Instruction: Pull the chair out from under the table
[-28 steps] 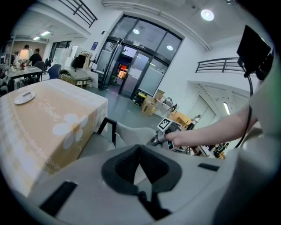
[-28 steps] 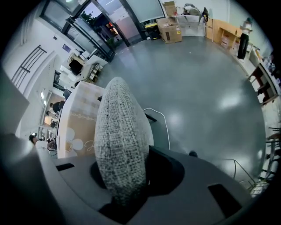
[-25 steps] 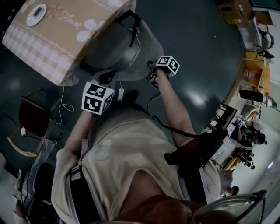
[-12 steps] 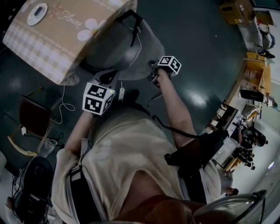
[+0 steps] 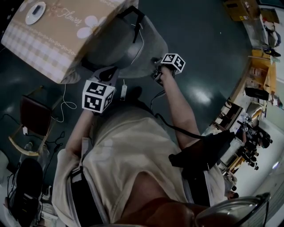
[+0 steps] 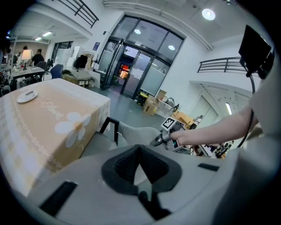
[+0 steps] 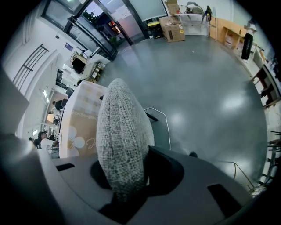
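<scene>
The grey fabric chair (image 5: 133, 48) with a black frame stands partly under the table (image 5: 49, 40), which has a beige flowered cloth. My right gripper (image 5: 156, 76) is at the backrest's right edge. In the right gripper view it (image 7: 124, 176) is shut on the thick woven backrest (image 7: 120, 132), which fills the space between the jaws. My left gripper (image 5: 109, 75) is by the backrest's left side. In the left gripper view its (image 6: 139, 149) fingertips meet with nothing seen between them, and the chair (image 6: 140, 132) lies just beyond.
A wooden chair (image 5: 33, 117) with a dark seat stands left of the person, with a white cable (image 5: 66, 104) on the dark floor beside it. A white dish (image 5: 35, 12) sits on the table. Cardboard boxes (image 5: 239, 11) and desks (image 5: 259, 93) line the right side.
Both grippers and the grey chair stand as before. A dark round object at the lower left of the head view has shifted left.
</scene>
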Motion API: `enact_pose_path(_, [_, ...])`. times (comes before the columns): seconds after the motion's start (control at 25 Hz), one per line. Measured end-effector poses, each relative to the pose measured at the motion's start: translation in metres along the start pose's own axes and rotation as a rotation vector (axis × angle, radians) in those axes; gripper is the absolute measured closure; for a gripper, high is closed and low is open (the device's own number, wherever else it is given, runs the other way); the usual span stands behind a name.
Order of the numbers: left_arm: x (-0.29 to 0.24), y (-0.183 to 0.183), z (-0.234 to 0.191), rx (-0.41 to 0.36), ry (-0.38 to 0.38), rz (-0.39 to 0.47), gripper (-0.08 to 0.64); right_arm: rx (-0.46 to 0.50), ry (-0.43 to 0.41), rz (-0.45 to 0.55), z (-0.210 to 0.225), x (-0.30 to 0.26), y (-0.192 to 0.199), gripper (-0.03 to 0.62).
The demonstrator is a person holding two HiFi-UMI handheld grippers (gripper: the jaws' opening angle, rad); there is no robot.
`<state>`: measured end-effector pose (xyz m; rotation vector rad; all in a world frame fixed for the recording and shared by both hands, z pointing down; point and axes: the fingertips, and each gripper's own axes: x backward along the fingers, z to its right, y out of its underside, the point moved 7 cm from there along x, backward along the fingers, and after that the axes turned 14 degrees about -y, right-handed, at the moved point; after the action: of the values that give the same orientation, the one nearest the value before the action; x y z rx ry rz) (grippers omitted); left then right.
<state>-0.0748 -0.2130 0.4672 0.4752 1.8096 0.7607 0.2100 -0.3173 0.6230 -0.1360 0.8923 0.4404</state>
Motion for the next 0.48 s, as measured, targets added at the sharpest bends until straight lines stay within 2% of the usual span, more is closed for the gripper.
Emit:
enact_pose_path(0.24, [0.003, 0.002, -0.015, 0.028, -0.048, 0.004, 0.552, 0.016, -0.007, -0.002, 0.0, -0.001, 0.0, 0.483])
enact_pose_path(0.48, [0.002, 0.005, -0.02, 0.02, -0.054, 0.001, 0.552, 0.014, -0.005, -0.002, 0.007, -0.001, 0.005, 0.483])
